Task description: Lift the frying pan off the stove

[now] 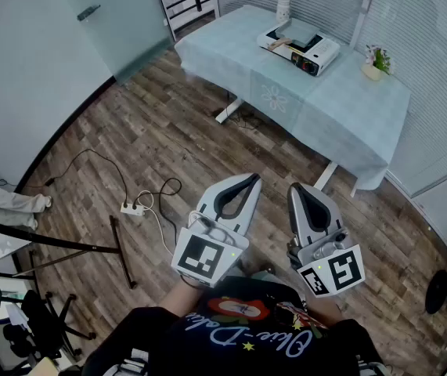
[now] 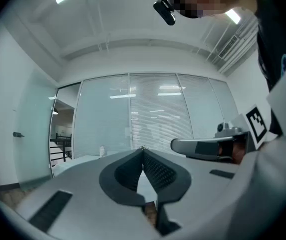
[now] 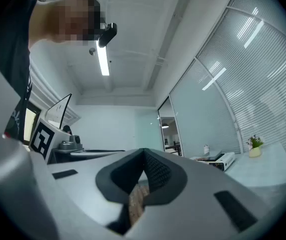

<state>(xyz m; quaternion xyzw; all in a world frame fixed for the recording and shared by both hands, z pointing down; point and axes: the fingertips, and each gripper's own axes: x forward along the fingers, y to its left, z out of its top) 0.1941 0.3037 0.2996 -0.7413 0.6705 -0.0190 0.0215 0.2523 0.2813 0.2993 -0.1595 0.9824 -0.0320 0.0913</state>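
In the head view the white stove (image 1: pixel 301 45) stands on a far table (image 1: pixel 348 108) covered with a pale blue cloth. A flat grey pan (image 1: pixel 299 34) lies on top of the stove. Both grippers are held side by side over the wooden floor, well short of the table. My left gripper (image 1: pixel 253 178) is shut with nothing between its jaws, and so is my right gripper (image 1: pixel 297 187). The left gripper view shows its shut tips (image 2: pixel 143 149) level toward the blinds. The right gripper view shows shut tips (image 3: pixel 144 150) and the stove (image 3: pixel 218 159) far off to the right.
A white bottle (image 1: pixel 283 8) and a small potted plant (image 1: pixel 377 59) stand on the table. A power strip (image 1: pixel 133 207) with cables lies on the floor at left, near a dark stand (image 1: pixel 121 249). Glass walls with blinds enclose the room.
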